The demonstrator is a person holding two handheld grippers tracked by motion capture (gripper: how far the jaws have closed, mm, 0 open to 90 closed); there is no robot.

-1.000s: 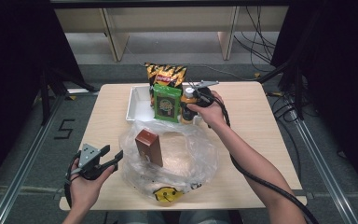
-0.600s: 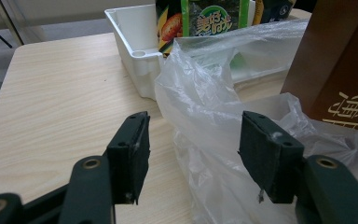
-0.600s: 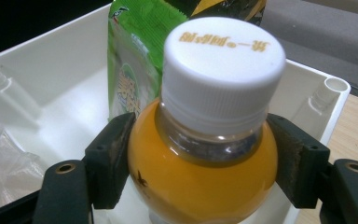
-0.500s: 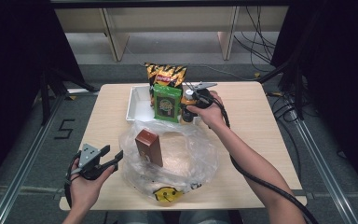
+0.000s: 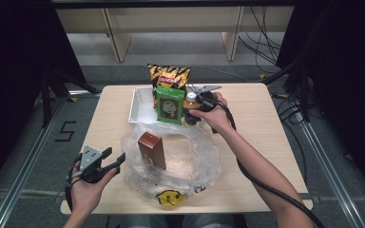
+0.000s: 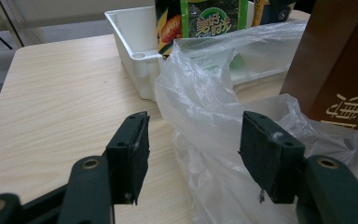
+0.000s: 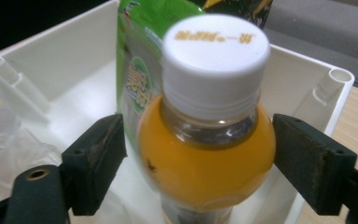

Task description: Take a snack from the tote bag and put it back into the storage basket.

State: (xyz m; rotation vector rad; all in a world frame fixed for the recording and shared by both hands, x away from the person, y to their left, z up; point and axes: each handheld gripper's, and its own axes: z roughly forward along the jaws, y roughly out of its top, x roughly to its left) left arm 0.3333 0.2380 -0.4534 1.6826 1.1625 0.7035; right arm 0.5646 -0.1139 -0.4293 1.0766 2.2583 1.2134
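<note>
Over the white tray (image 5: 140, 107), the right hand-held gripper (image 7: 198, 154) has just opened around the orange bottle (image 7: 209, 154).

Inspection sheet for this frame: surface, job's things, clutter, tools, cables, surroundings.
Surface: light wooden table, no spills seen.
Job's things: orange bottle, white cap, upright in the white tray.
Clutter: green packet and black-yellow snack bag at the tray; brown box upright in the clear plastic bag.
Tools: right tool jaws either side of the bottle, just been opening; left tool open at the bag's edge.
Cables: right tool's cable trails along the forearm; loose cables on the floor.
Surroundings: wooden shelf legs, floor mark "5".
</note>
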